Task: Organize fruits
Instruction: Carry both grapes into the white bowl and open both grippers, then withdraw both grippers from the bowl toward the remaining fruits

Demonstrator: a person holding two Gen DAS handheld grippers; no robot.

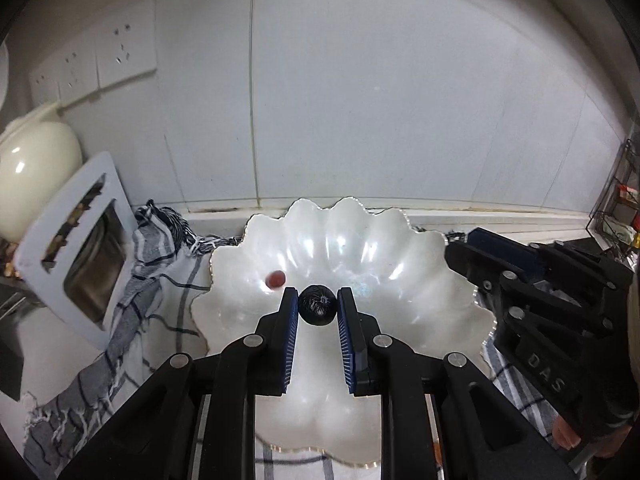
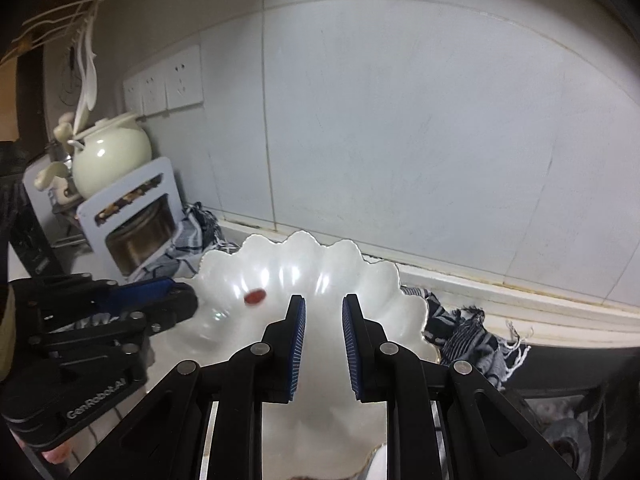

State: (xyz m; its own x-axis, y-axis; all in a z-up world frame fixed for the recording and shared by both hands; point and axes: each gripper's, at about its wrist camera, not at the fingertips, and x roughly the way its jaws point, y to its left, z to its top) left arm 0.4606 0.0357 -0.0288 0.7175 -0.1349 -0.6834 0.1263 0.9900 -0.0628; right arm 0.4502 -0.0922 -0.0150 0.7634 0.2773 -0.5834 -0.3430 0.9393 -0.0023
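Note:
A white scalloped bowl (image 1: 360,248) (image 2: 312,256) sits on a striped cloth by the wall. One small red fruit (image 1: 276,279) (image 2: 255,297) lies inside it, left of centre. My left gripper (image 1: 318,300) hangs over the bowl, shut on a small dark round fruit (image 1: 316,307) pinched between its blue pads. In the right wrist view that gripper (image 2: 176,300) reaches in from the left over the bowl's rim. My right gripper (image 2: 324,304) also hovers over the bowl, its jaws drawn close with nothing between them. It enters the left wrist view from the right (image 1: 466,248).
A blue-and-white striped cloth (image 1: 160,272) (image 2: 464,332) spreads under the bowl. At the left stand a white rack (image 1: 76,248) with a metal pot and a cream jar (image 2: 110,156). A wire shelf (image 1: 616,200) stands at the far right. The tiled wall (image 1: 360,100) is close behind.

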